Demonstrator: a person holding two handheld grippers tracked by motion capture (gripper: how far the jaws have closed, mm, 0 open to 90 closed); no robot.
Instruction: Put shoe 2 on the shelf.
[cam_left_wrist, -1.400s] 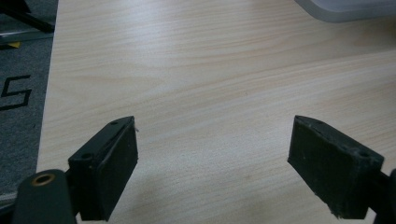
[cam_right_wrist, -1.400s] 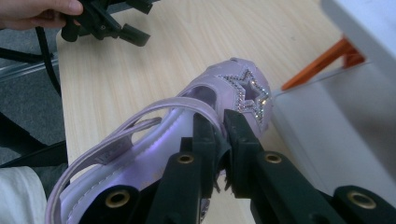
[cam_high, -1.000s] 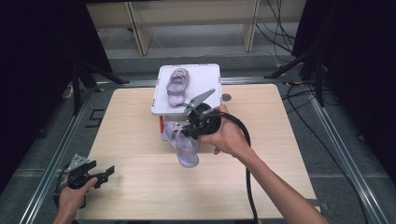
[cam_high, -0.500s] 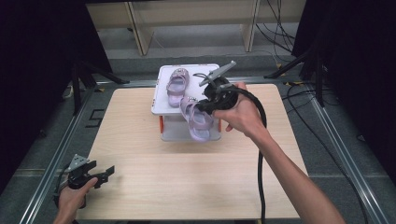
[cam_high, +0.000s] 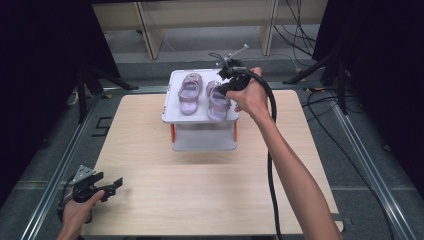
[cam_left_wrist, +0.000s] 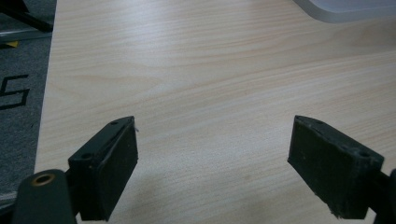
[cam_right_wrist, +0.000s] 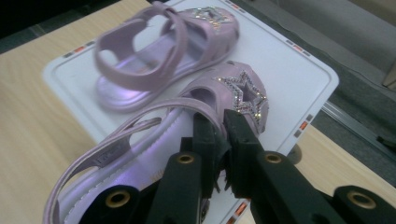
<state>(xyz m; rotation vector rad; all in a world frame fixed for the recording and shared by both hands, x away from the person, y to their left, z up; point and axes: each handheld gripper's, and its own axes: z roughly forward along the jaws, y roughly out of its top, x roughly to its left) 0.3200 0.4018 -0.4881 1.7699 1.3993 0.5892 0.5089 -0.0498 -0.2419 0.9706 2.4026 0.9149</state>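
A purple sandal (cam_high: 188, 92) with a glittery star lies on the left half of a white stand's top (cam_high: 200, 118). Its twin (cam_high: 218, 101) sits over the right half, toe pointing away, and I cannot tell whether its sole rests on the top. My right gripper (cam_high: 226, 88) is shut on that twin's strap. In the right gripper view the jaws (cam_right_wrist: 219, 123) pinch the strap just behind the star toe (cam_right_wrist: 243, 93), with the other sandal (cam_right_wrist: 159, 51) beyond. My left gripper (cam_high: 113, 187) rests open at the table's near left corner, with bare wood between its pads (cam_left_wrist: 112, 163).
The white stand (cam_right_wrist: 299, 79) is at the far middle of the wooden table (cam_high: 210, 185), with orange posts under its top. A black cable trails from the right gripper along the forearm. Metal rails frame the table, and shelving stands behind.
My right gripper has carried the sandal from in front of the stand, up and away, to above the stand's right half beside the other sandal. The left gripper has stayed put.
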